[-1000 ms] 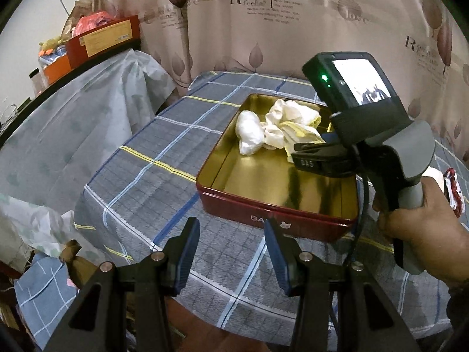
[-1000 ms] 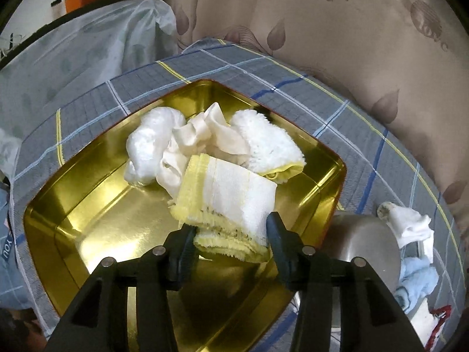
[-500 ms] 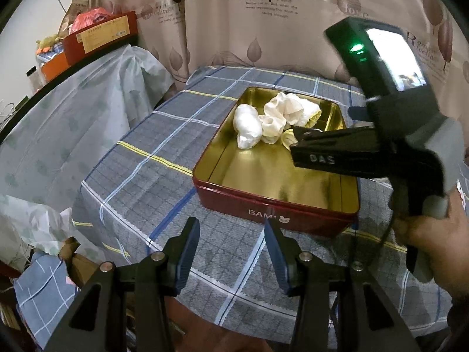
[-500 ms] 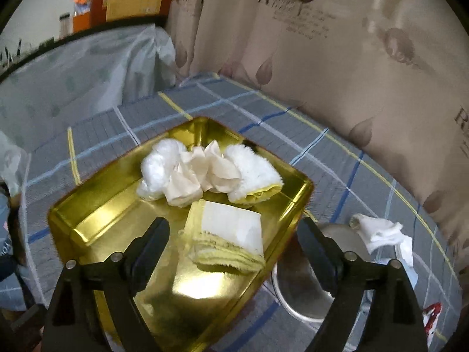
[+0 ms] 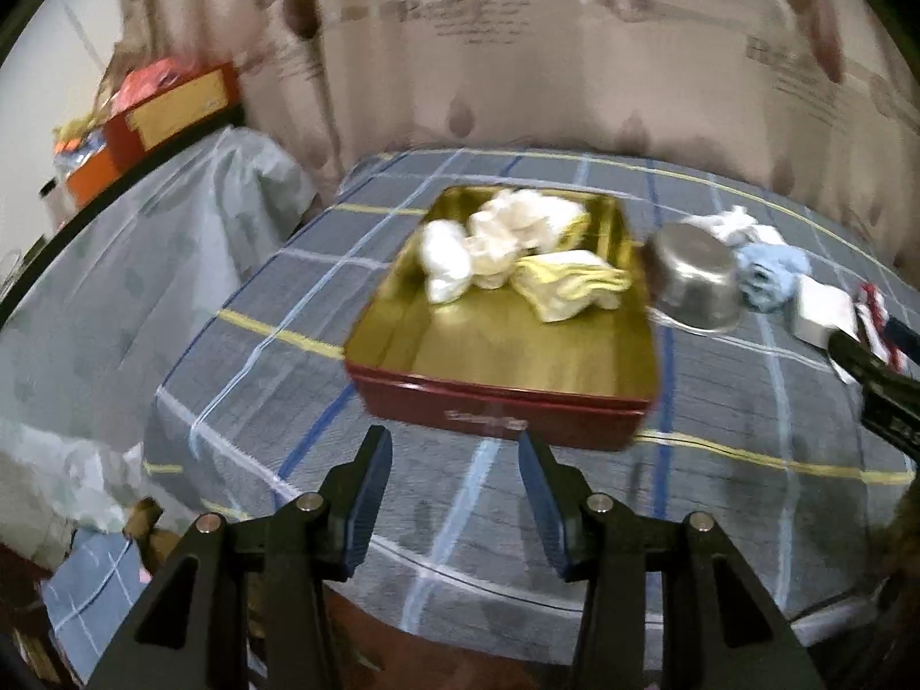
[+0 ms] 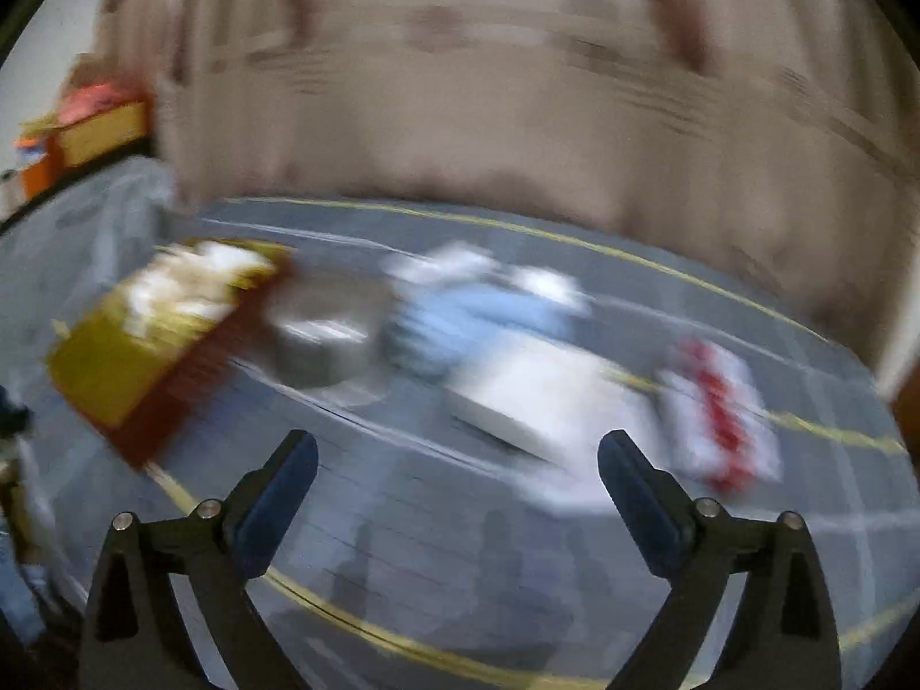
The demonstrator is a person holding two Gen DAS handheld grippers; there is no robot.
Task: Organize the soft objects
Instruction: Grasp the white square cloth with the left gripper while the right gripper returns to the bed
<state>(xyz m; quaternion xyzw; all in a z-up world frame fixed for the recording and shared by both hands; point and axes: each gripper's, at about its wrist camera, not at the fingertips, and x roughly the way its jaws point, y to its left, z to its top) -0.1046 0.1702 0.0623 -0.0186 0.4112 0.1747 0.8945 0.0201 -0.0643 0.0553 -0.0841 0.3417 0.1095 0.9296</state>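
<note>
1. Plaid grey tablecloth (image 5: 471, 494) with blue, white and yellow lines covers the table, in front of a beige curtain (image 5: 517, 57) printed with leaves.
2. Red tin (image 5: 494, 414) with a gold inside sits in the middle of the cloth, just beyond my left gripper (image 5: 454, 494), whose fingers are parted and hold nothing.
3. Soft white cloths (image 5: 506, 230) are piled at the far end of the tin, with a folded yellow-and-white towel (image 5: 569, 287) touching them on the right.
4. Steel bowl (image 5: 696, 287) stands just right of the tin, tilted.
5. White box (image 6: 535, 397) lies beyond my right gripper (image 6: 457, 494), whose fingers are spread wide and empty; this view is badly blurred.
6. Light blue cloth (image 5: 767, 276) lies just beside the bowl, with a white cloth (image 5: 730, 224) behind it.
7. Red-and-white cloth (image 6: 719, 408) lies right of the box.
</note>
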